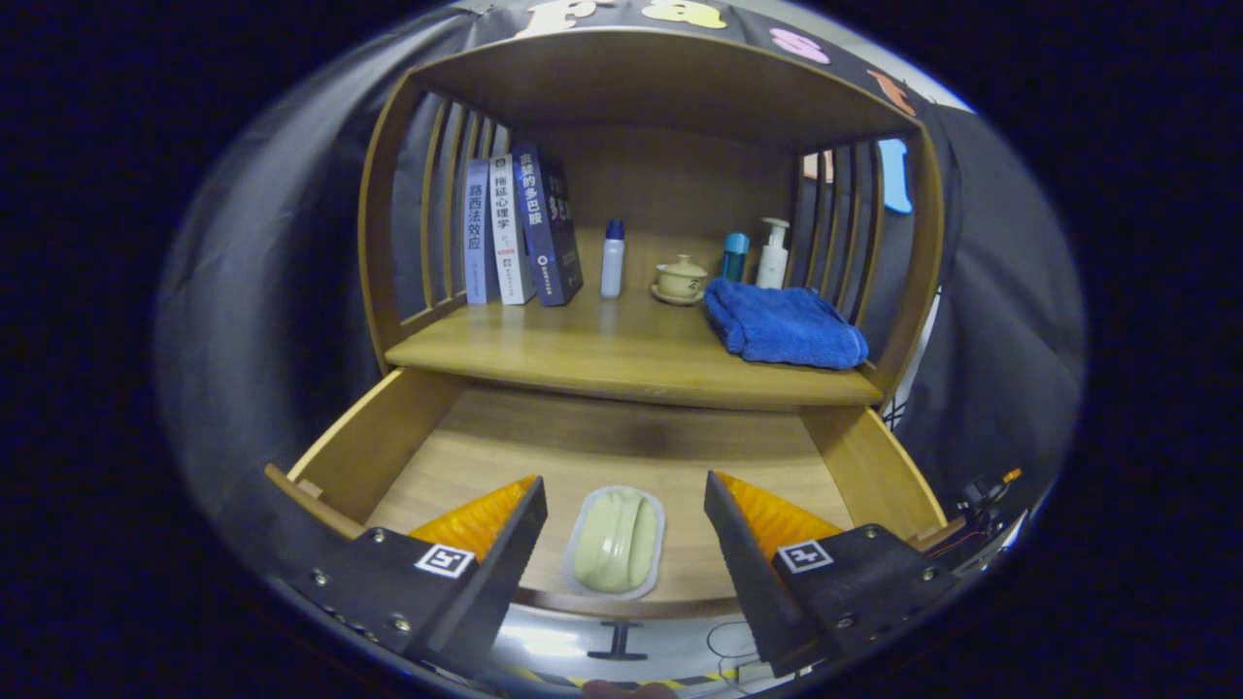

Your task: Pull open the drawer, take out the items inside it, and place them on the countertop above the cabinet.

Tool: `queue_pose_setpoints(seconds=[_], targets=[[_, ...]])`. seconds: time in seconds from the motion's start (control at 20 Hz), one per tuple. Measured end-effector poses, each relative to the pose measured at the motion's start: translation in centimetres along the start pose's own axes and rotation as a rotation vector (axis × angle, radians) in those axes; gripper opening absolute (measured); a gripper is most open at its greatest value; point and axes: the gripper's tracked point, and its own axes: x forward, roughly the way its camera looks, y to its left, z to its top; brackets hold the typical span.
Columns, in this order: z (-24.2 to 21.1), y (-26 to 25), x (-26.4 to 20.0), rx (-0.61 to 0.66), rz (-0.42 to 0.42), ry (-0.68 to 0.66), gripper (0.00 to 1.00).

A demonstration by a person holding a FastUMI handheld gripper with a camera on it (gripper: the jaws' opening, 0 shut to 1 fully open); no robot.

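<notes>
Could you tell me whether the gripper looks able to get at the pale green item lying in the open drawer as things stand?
Probably yes: the drawer is pulled open, the gripper is spread wide, and the pale green item lies between its fingers with nothing over it.

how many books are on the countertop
4 books, upright in a row on the countertop, left side. More may hide behind. Gripper open.

the drawer [388, 442] front edge and handle [618, 641] sit partly hidden behind the jaws.
</notes>
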Motion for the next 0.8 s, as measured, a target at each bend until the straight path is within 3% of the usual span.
queue_pose_setpoints(seconds=[0.2, 0.4, 0.55, 0.7, 0.8], targets=[[-0.7, -0.6, 2.7, 0.009, -0.061, 0.079, 0.96], [-3.1, -0.1, 4.8, 0.022, -0.041, 0.224, 0.96], [-5.2, -0.2, 5.9, 0.040, -0.081, 0.355, 0.77], [-7.3, 0.1, 5.9, 0.034, -0.076, 0.441, 0.76], [-7.8, 0.4, 5.9, 0.064, -0.078, 0.446, 0.39]])
